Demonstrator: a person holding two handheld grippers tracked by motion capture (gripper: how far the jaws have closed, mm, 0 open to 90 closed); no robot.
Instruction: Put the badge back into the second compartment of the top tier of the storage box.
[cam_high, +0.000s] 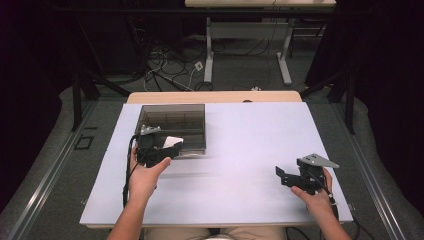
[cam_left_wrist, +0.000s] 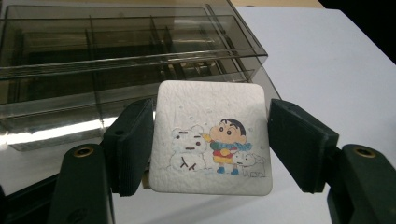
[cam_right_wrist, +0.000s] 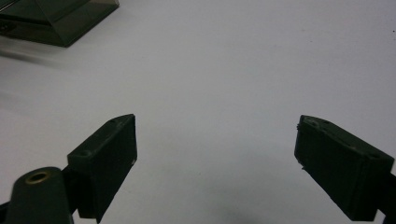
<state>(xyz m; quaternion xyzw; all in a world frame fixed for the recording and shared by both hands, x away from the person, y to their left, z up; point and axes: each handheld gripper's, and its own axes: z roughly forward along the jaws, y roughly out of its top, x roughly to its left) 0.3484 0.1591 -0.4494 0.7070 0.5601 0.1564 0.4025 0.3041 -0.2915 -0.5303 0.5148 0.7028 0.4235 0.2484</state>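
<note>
1 white cartoon-printed pad (cam_left_wrist: 211, 140), light, soft and squashy, sits clamped by its side edges in the left gripper (cam_left_wrist: 210, 147) beside the divider box (cam_high: 172, 129) near the table's (cam_high: 240, 150) far-left corner, right gripper (cam_right_wrist: 215, 163) empty, jaws apart.

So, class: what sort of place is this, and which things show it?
Probably a lab or recording workspace: a white table, loose cables on the floor behind, dark curtains at the sides.
</note>
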